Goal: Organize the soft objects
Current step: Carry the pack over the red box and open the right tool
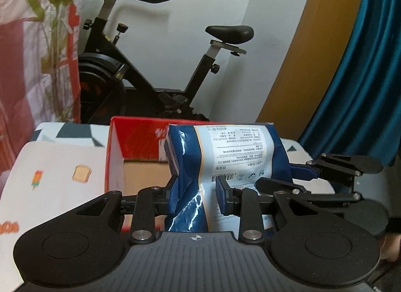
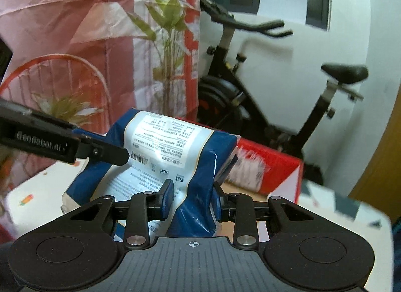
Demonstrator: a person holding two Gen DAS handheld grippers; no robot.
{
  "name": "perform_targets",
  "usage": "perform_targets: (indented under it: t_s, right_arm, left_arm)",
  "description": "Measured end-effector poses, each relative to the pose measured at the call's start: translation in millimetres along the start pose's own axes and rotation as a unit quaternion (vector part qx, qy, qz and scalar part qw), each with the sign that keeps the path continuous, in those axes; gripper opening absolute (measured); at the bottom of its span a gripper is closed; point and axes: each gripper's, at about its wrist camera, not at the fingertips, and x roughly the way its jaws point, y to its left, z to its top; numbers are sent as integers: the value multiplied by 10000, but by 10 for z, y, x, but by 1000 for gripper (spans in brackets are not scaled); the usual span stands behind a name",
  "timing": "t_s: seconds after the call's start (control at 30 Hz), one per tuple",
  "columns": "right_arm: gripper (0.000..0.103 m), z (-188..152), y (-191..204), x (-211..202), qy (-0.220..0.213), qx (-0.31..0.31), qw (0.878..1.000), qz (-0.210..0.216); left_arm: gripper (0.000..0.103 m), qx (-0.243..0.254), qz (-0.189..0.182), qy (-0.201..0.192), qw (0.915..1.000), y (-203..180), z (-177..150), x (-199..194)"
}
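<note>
We see both claws pinching the same blue and white packet, which is held up in the air over a red box with its top open. The left gripper has its blue pads pressed into the packet's near left part, the foil creased between them. The right gripper squeezes the packet's near right part in the same way.

From the left camera we look into the box and see its brown cardboard floor just behind the packet; the right gripper shows here from the side, at the packet's right edge. From the right camera the box lies to the right of and behind the packet, and the left gripper comes in from the left edge, its tip touching the packet near the barcode.

The box stands on a table with a white cover printed with small pictures. Beyond it stands a black exercise bike against a white wall. Only the left camera shows a blue curtain at far right; only the right camera shows a red wire chair back at far left and a green plant before a pink and red sheet.
</note>
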Motion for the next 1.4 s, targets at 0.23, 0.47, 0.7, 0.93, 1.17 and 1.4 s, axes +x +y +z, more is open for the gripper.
perform_targets:
  t_s: [0.23,0.47,0.7,0.93,1.17,1.4]
  right_arm:
    - [29,108,18,397,-401,-1331,9875,-748]
    - [29,51,-76,888,-409,-1455,9836,-987]
    - [29,-142,-183,1229,342,-1190,9902,-644]
    - [27,-208,-420,1442,1244,106,9920,-177]
    - [25,-255,-603,1590,1677,1087,9798,-38]
    - [28,-299,-653,1693,1886,1364,9725,-6]
  left_arm:
    - [33,-52,177,-120,9998,92,303,415]
    - [33,-69,276,30,9996,216,315,879]
    - [33,-80,297,796,9963,279,76,1205]
    - [33,-105,275,1161,9928,336,-23,1274]
    - [34,-188,308,1220,9919,336,-27,1264]
    - [34,-70,425,1158,9923,334,-43,1220]
